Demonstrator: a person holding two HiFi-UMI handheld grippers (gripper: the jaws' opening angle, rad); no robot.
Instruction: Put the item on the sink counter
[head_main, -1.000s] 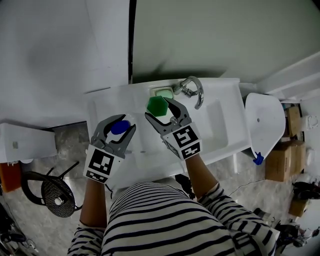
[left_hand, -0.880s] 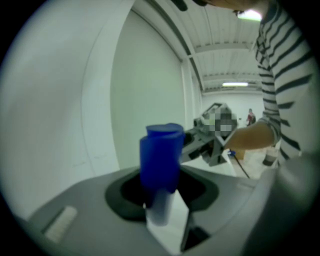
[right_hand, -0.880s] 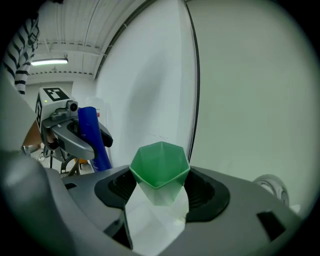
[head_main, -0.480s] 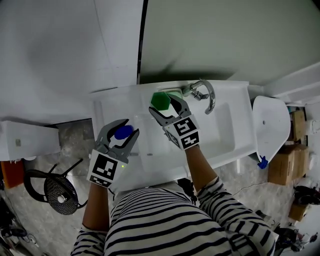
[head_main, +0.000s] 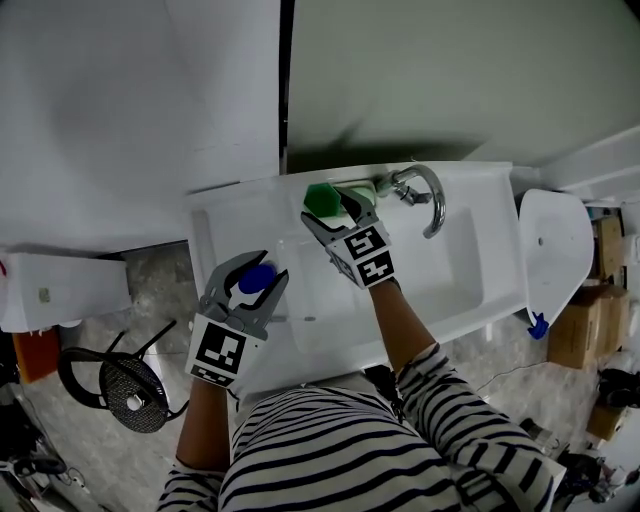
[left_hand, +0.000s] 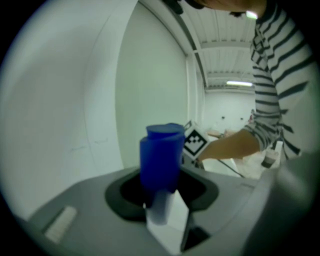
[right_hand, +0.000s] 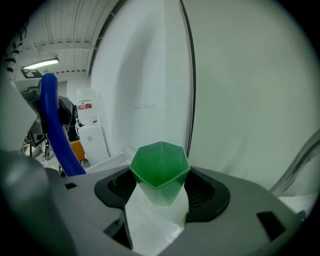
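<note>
Scene: a person in a striped shirt (head_main: 350, 445) stands over a white sink, seen from above, with a tool in each hand.
Left hand-held gripper (head_main: 257, 271): clamped on a blue-capped bottle (left_hand: 161, 152); the blue cap stands up between the jaws and the pale body sits lower in the grip.
Bottle's place: over the front left of the counter (head_main: 225, 225), off the person's left side. No view shows whether it touches the surface.
Right hand-held gripper (head_main: 331, 207): closed on a green cup (right_hand: 160, 167), which has flat facets, an open mouth facing up and a paler base that sits between the jaws.
Cup's place: at the back edge of the counter, close to the wall and just left of the faucet (head_main: 428, 188). Contact with the counter cannot be made out.
Between the two: the cup and the bottle are well apart, the cup farther back and to the right.
Basin (head_main: 445, 270): white, to the right of both tools, under the curved faucet.
Surroundings: a black stool (head_main: 125, 385) on the floor at the left and cardboard boxes (head_main: 585, 325) at the far right.
</note>
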